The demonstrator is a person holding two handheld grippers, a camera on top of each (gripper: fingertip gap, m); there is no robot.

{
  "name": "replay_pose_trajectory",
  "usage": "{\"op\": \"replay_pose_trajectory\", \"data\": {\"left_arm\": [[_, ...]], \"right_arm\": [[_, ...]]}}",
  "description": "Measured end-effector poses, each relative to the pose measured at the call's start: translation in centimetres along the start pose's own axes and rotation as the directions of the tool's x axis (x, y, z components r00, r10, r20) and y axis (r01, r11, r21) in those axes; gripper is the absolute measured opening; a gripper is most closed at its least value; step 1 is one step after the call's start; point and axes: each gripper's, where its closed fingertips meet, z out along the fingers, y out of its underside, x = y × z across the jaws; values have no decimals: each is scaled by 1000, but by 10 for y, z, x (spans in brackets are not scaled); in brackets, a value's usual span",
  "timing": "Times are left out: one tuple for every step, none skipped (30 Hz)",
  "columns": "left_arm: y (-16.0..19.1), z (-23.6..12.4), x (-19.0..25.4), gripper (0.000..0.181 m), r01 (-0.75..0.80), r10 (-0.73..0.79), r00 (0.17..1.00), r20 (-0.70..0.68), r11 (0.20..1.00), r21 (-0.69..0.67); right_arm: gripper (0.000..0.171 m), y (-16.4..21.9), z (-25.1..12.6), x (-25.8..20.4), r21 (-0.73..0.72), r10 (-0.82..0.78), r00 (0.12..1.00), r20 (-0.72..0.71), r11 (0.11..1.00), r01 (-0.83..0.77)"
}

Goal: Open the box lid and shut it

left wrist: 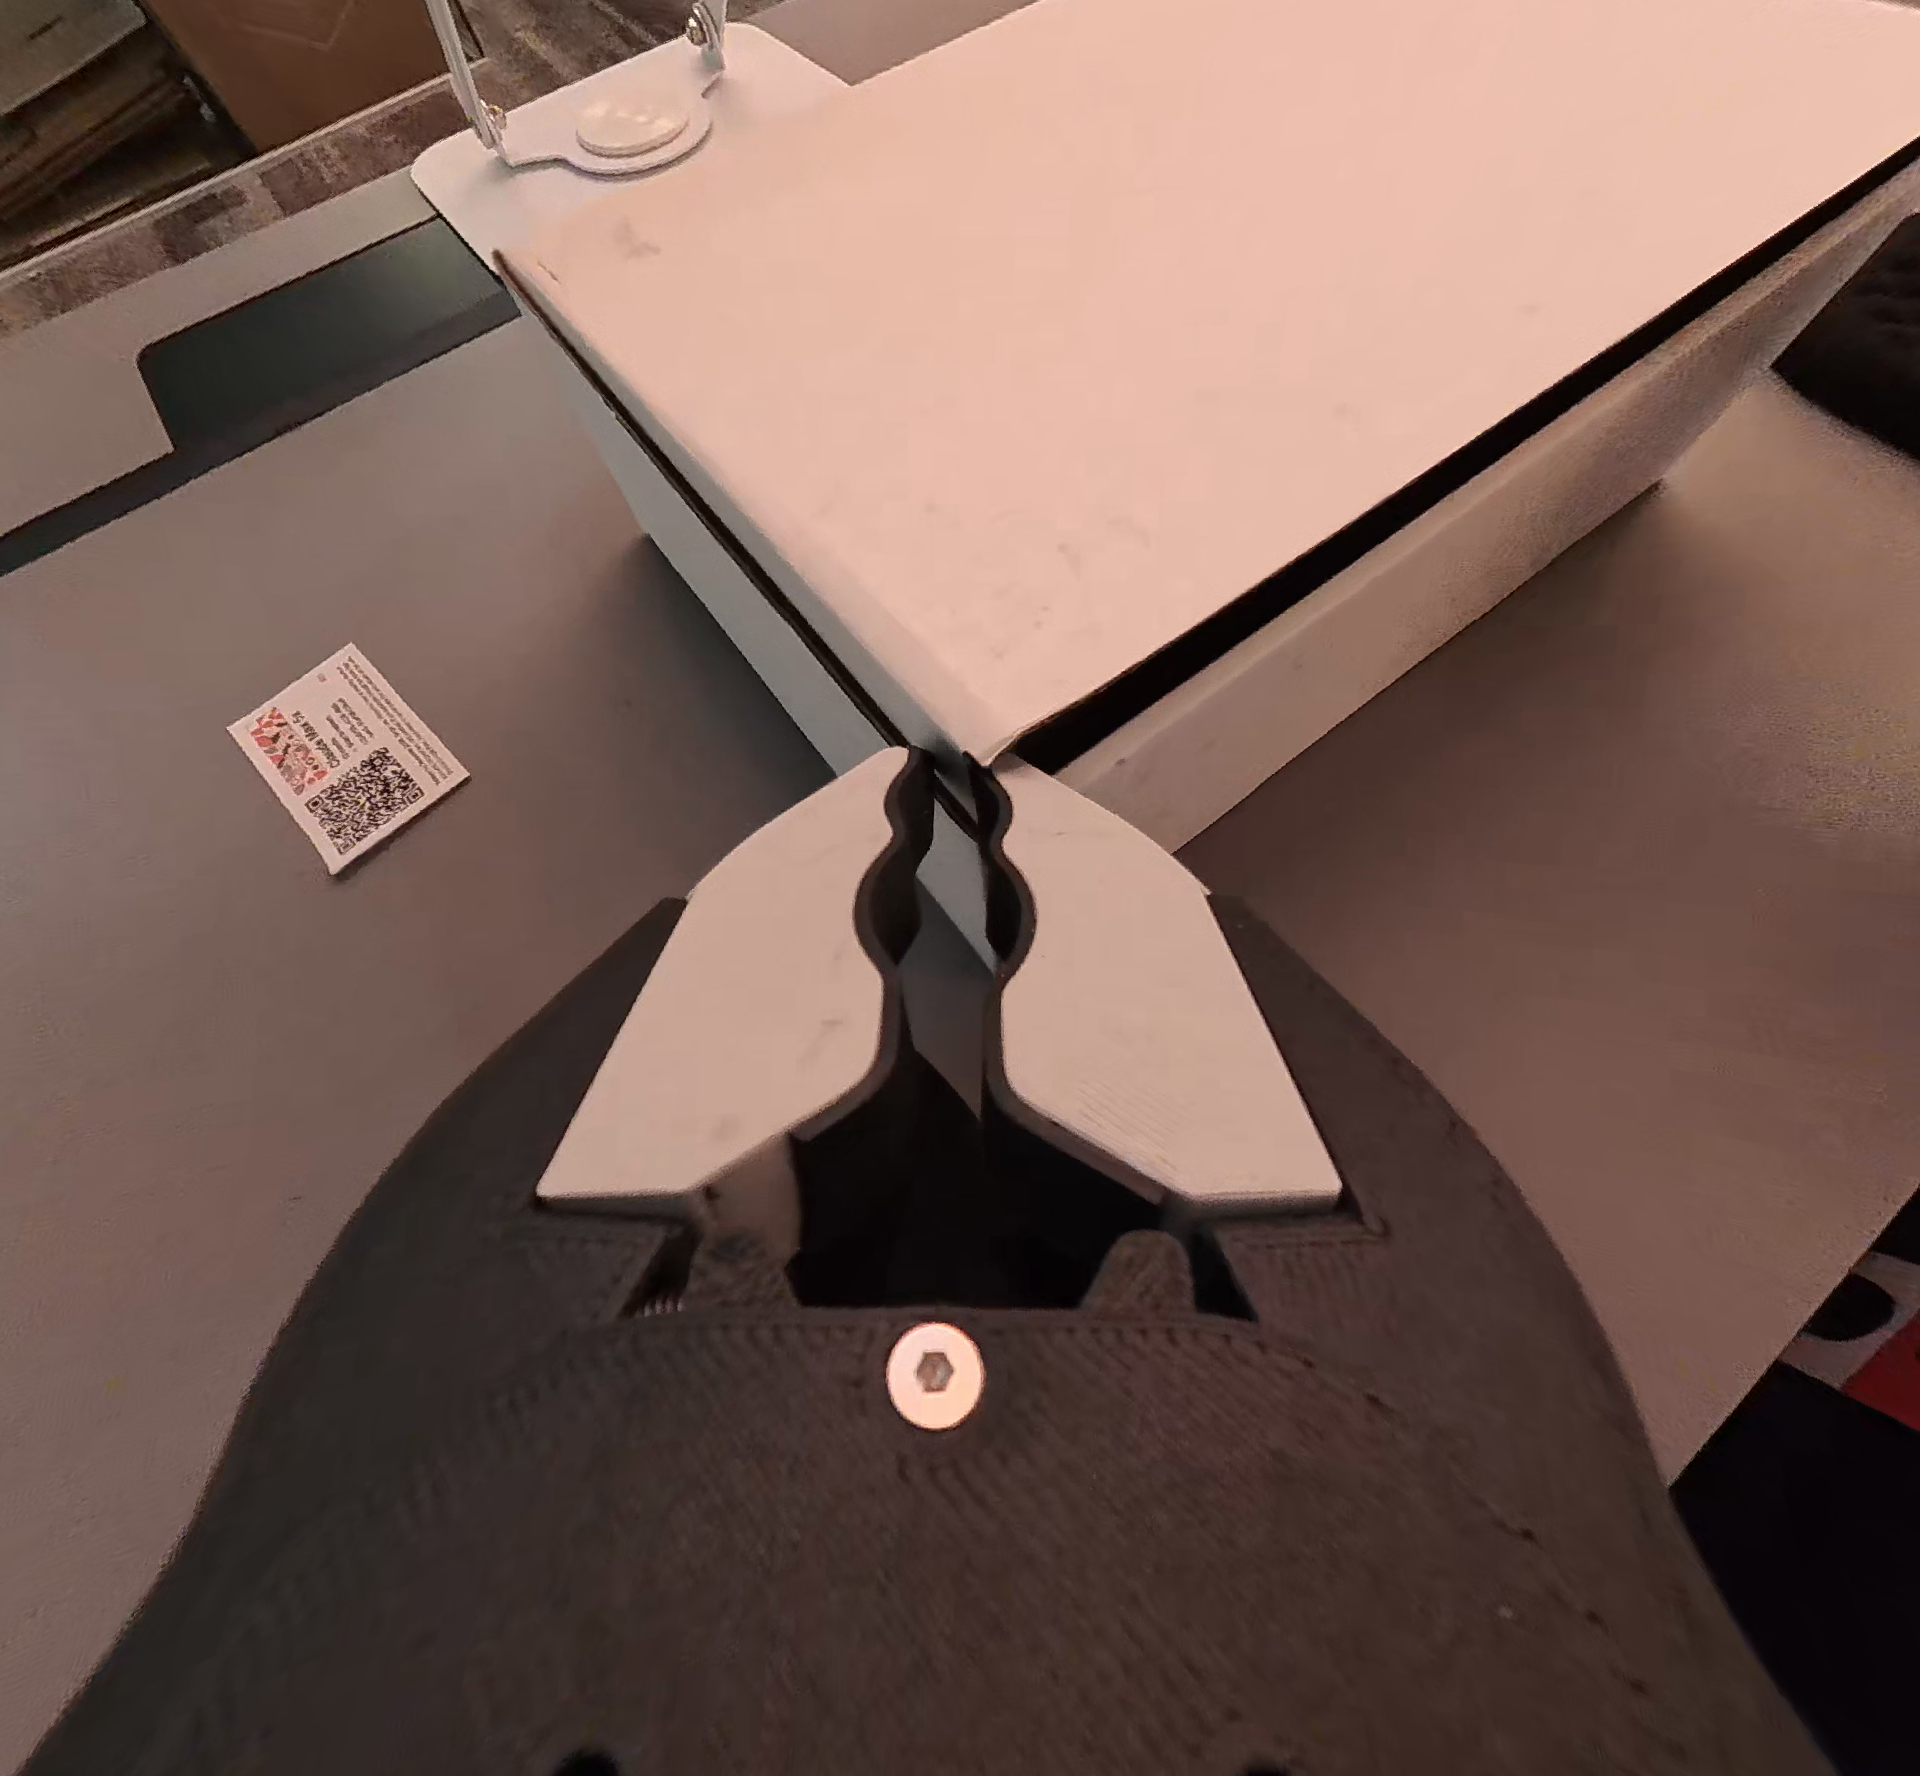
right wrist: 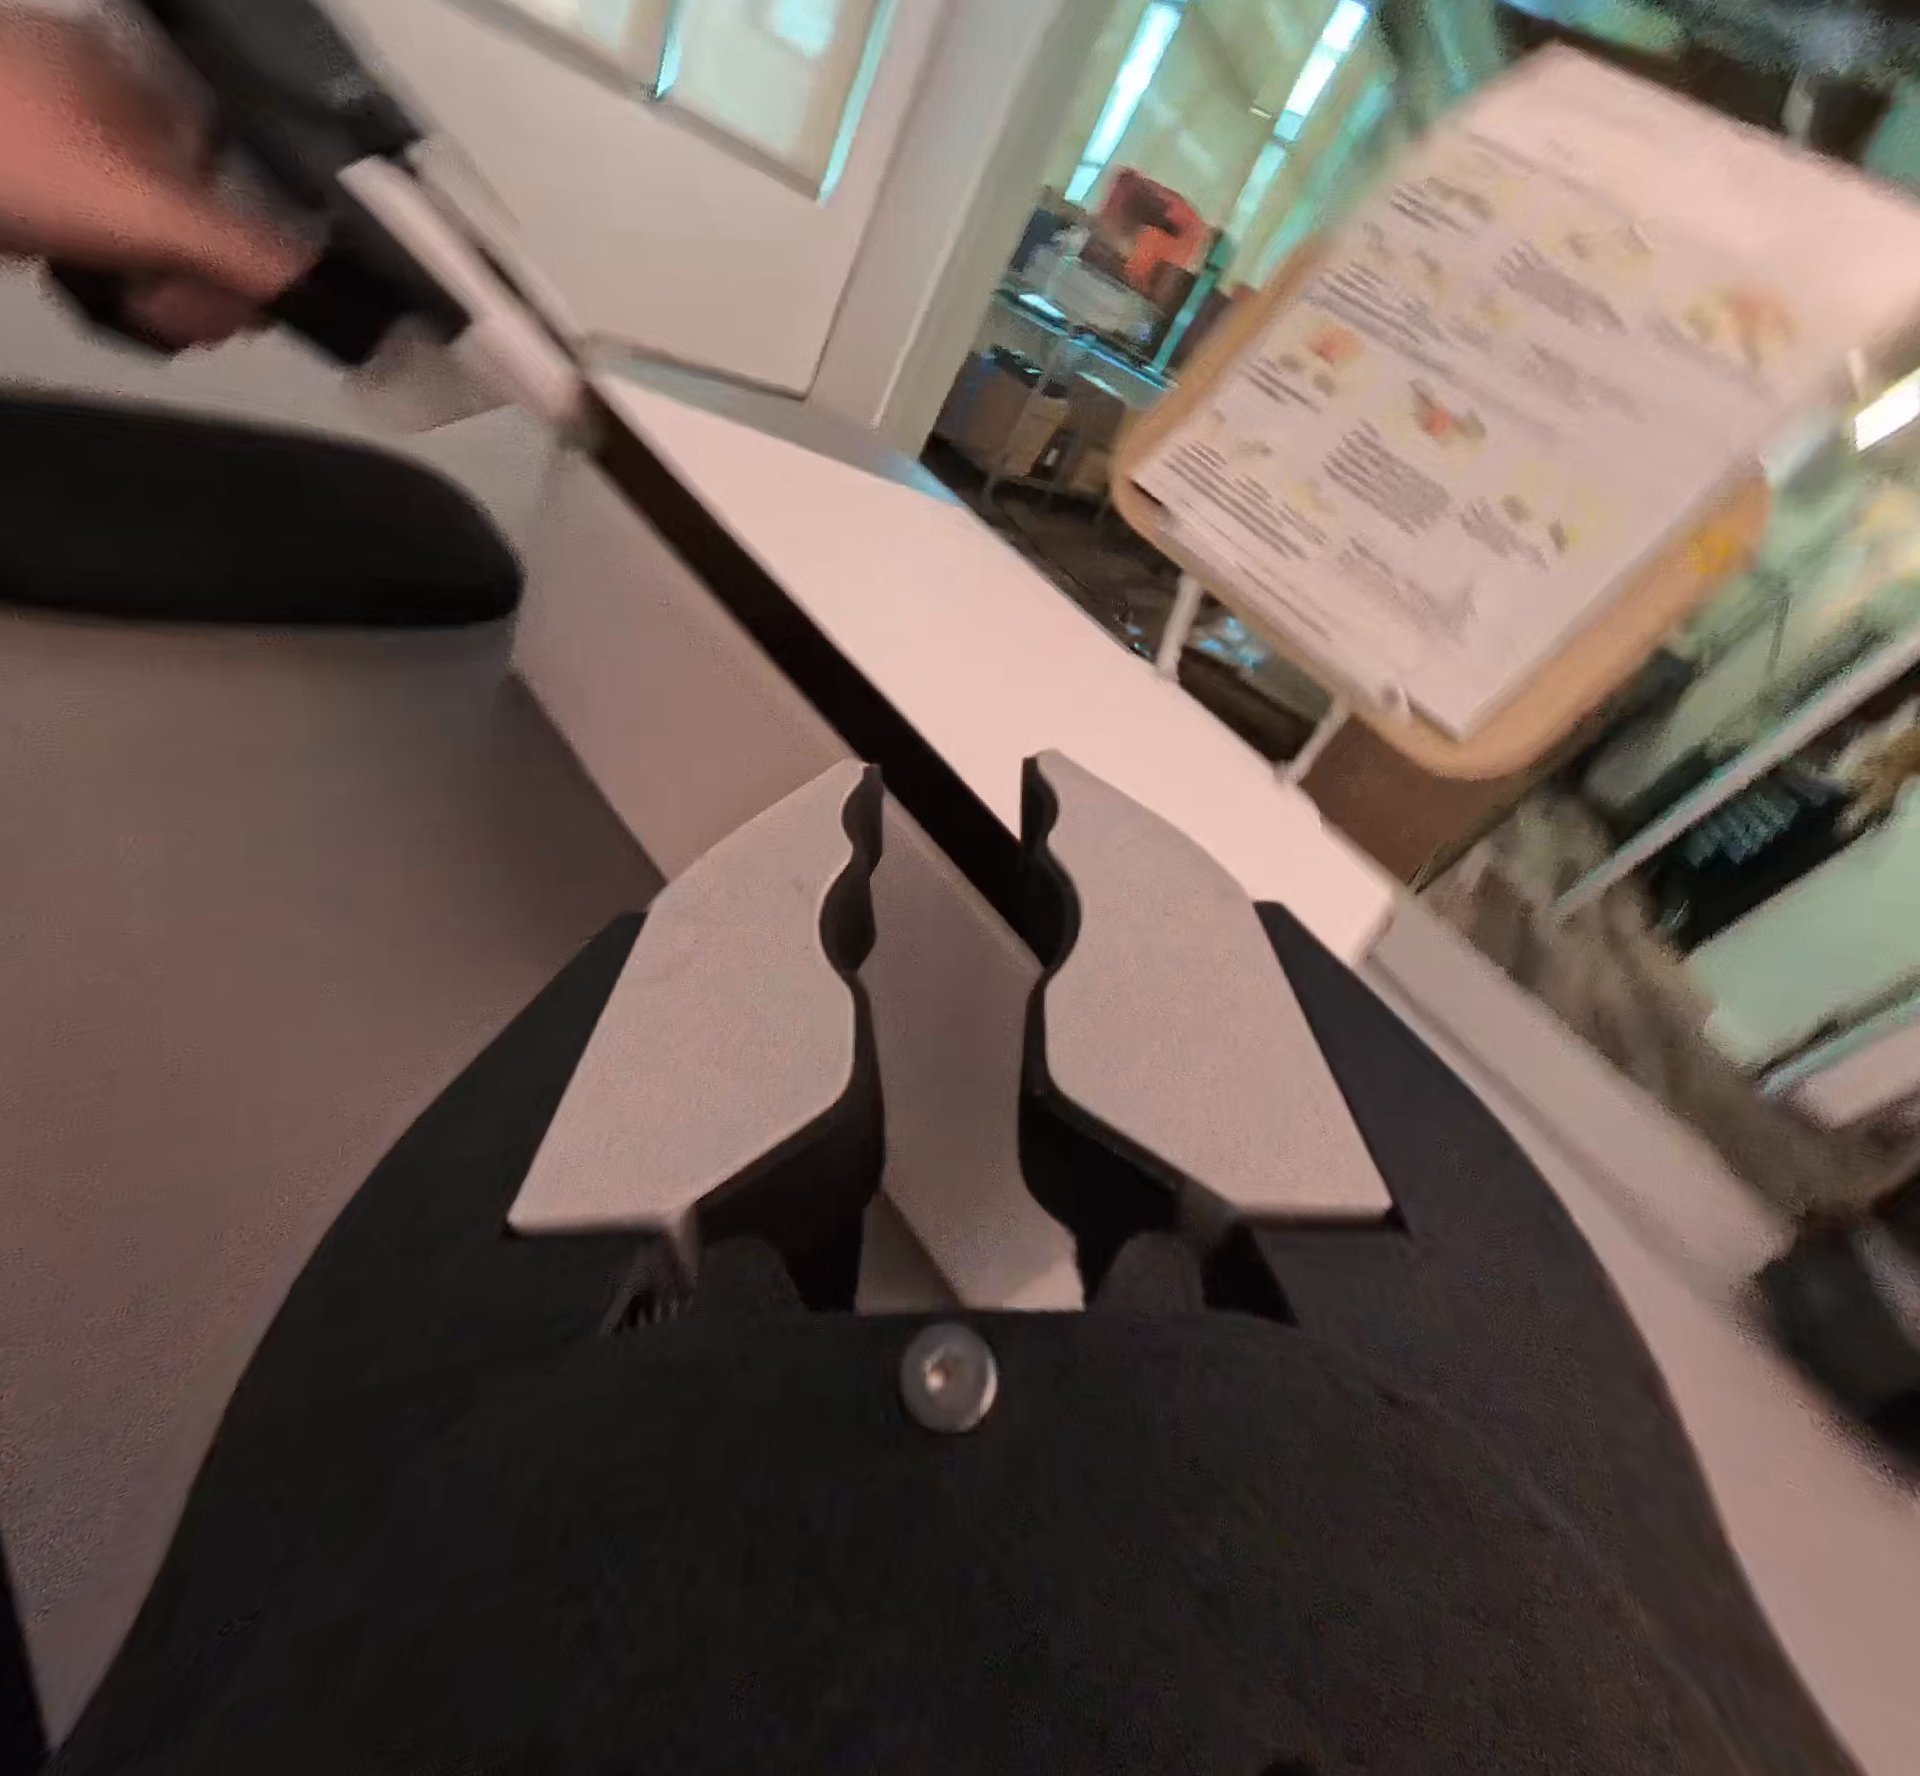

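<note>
Box lid (left wrist: 1091, 355), white cardboard, sits slightly raised over the white box (left wrist: 1351, 646) on the grey bench (left wrist: 364, 947), a dark gap showing along the front edge. My left gripper (left wrist: 948, 776) has its fingers (left wrist: 790, 978) nearly together, clamped on the lid's near corner flap. My right gripper (right wrist: 951, 781) holds its fingers (right wrist: 717, 1020) apart, straddling the lid's front edge at the other corner without closing on it. A small printed card (left wrist: 348, 758) lies on the bench left of the box. A white stand base (left wrist: 623, 116) rests behind the box. The right view is blurred.
</note>
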Motion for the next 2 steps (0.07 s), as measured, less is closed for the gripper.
{"op": "replay_pose_trajectory", "data": {"left_arm": [[0, 0, 0, 7, -10, 10, 1000, 4, 1000, -9], [0, 0, 0, 7, -20, 20, 1000, 8, 1000, -17]], "right_arm": [[28, -11, 13, -20, -9, -116, 992, 46, 993, 117], [28, -19, 27, -37, -17, -230, 970, 73, 973, 232]]}}
